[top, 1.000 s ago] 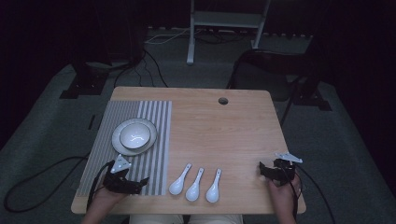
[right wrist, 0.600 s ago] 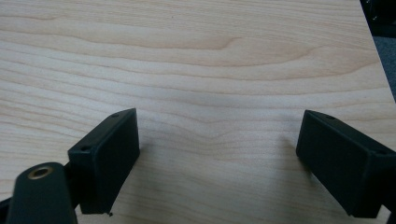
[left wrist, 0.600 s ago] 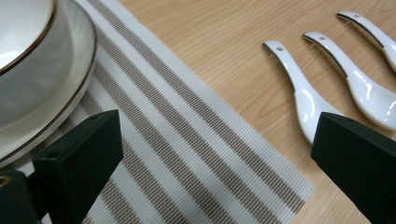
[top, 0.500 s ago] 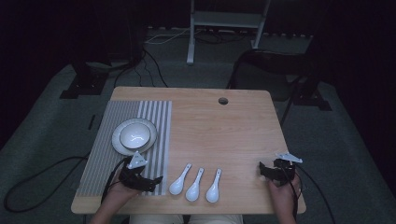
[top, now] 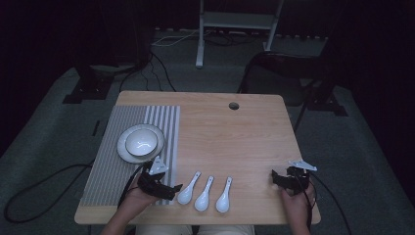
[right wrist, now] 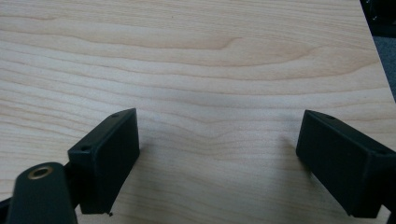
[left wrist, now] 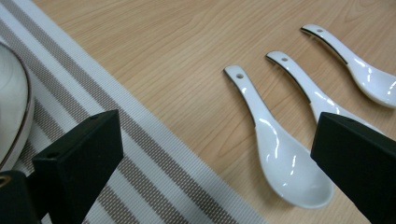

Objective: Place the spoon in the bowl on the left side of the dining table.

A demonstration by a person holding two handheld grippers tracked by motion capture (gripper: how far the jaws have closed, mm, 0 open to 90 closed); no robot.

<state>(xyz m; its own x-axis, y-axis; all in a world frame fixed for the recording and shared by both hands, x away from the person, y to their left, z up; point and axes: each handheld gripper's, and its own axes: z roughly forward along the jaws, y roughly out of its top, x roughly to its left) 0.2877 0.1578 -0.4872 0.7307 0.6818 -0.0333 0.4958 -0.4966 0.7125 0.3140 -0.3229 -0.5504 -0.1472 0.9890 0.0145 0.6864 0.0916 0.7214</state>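
Three white ceramic spoons lie side by side on the bare wood of the surface [top: 235,132], near its front edge, bowls toward the person and handles angled away to the right; the leftmost spoon [top: 188,188] is the landmark here. Just left of that spoon, the left tongs [top: 172,188] hover low over the right edge of a grey striped placemat [top: 105,166], pointing rightward at the spoon's bowl; in the left gripper view the same spoon [left wrist: 275,147] lies between the two black jaws, which stand wide apart and hold nothing, with one jaw over the mat's stripes and the other over the middle spoon [left wrist: 306,91]. The person's left hand [top: 132,198] comes in from the front edge behind those tongs, forearm slanting up and to the right. The middle spoon and the rightmost spoon [top: 224,195] sit just right of the landmark spoon, close but apart from each other. Behind and left of the landmark spoon, on the placemat, a white bowl [top: 141,142] rests on a plate [top: 123,152]. Well to the right of the spoons, the right tongs [top: 275,179] rest near the surface's right front corner, pointing left, the right hand [top: 293,200] behind them; their jaws are spread wide over bare wood, empty.
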